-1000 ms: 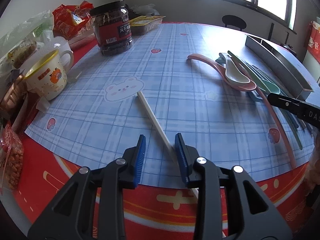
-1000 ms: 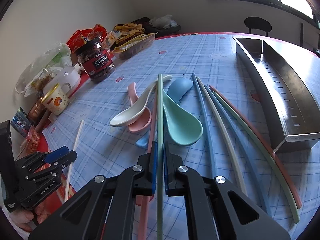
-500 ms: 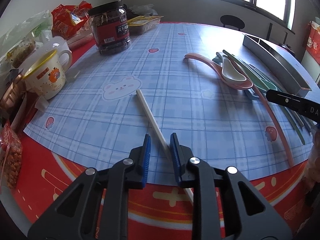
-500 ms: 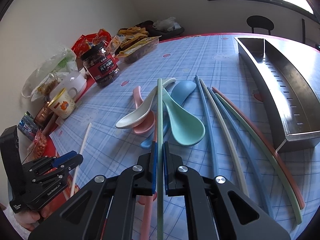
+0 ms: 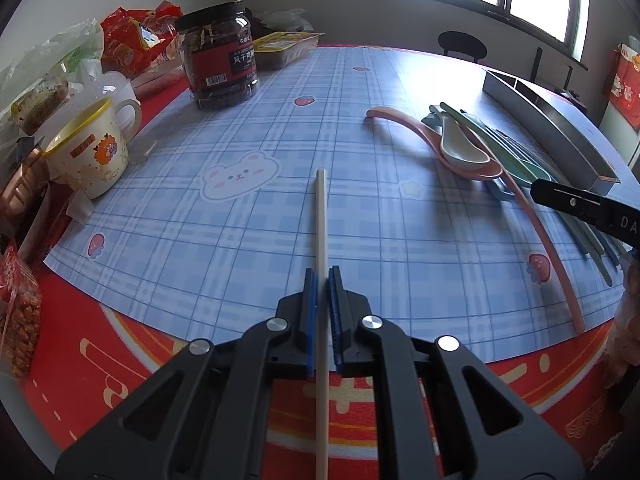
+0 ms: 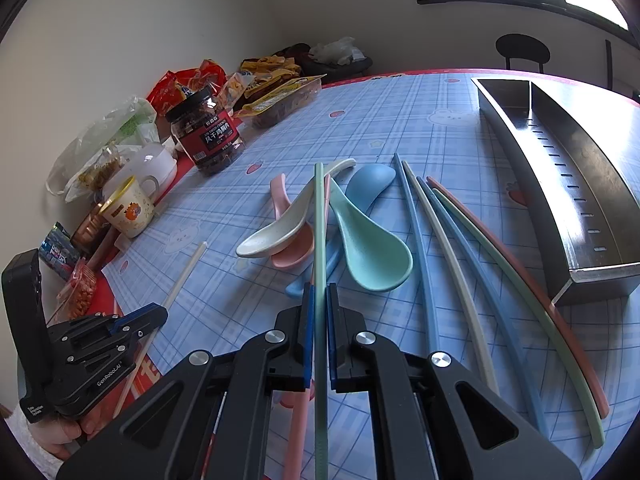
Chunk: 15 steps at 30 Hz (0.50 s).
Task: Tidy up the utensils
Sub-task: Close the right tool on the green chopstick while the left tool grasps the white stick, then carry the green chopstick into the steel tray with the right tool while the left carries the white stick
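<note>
With jaws clamped on a chopstick each, lift level and carry toward the steel tray (image 6: 576,216), lowering lengthwise. Left gripper (image 5: 322,280): pinching the cream chopstick (image 5: 321,216), well left of the tray. Right gripper (image 6: 319,292): pinching the green chopstick (image 6: 319,216), above matte plastic spoons (image 6: 372,248) beside the tray. Slim, smooth, rigid rods; likely slippery.

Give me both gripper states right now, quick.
Left gripper: closed on the white chopstick.
Right gripper: closed on the green chopstick.
</note>
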Available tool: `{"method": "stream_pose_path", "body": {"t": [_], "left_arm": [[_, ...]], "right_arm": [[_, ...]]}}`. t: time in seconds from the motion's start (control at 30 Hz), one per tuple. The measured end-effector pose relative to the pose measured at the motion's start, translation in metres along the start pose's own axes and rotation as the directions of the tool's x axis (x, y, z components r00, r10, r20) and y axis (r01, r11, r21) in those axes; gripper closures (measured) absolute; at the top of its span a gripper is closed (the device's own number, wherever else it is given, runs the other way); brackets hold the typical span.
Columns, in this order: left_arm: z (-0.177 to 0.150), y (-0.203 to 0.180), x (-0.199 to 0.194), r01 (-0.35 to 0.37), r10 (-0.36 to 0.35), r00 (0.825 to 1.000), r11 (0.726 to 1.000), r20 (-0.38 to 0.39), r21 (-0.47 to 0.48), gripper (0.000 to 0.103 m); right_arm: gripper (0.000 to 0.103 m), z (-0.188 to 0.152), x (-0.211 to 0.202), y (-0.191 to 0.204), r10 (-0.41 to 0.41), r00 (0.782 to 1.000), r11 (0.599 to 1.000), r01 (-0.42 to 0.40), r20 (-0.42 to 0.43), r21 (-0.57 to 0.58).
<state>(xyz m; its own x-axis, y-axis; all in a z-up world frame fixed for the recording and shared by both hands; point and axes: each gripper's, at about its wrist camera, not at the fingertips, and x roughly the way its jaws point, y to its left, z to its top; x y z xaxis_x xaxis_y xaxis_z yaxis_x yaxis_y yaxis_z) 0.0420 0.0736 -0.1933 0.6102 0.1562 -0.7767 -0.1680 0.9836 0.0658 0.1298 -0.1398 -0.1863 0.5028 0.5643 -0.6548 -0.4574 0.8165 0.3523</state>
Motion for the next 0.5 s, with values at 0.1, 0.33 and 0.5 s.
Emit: {"method": "stream_pose_path", "body": {"t": [0.1, 0.33, 0.5], "left_arm": [[0.000, -0.001, 0.000, -0.005, 0.005, 1.000, 1.000, 0.000, 0.003, 0.092], [0.001, 0.011, 0.000, 0.018, -0.018, 1.000, 0.998, 0.002, -0.057, 0.093], [0.000, 0.031, -0.002, 0.056, -0.053, 0.998, 0.986, 0.027, -0.159, 0.093]], "right_arm": [[0.097, 0.000, 0.000, 0.000, 0.001, 1.000, 1.000, -0.001, 0.001, 0.000], [0.097, 0.001, -0.002, 0.001, 0.009, 1.000, 1.000, -0.009, 0.011, 0.000], [0.097, 0.002, -0.005, 0.002, 0.011, 1.000, 1.000, -0.011, 0.023, -0.004]]}}
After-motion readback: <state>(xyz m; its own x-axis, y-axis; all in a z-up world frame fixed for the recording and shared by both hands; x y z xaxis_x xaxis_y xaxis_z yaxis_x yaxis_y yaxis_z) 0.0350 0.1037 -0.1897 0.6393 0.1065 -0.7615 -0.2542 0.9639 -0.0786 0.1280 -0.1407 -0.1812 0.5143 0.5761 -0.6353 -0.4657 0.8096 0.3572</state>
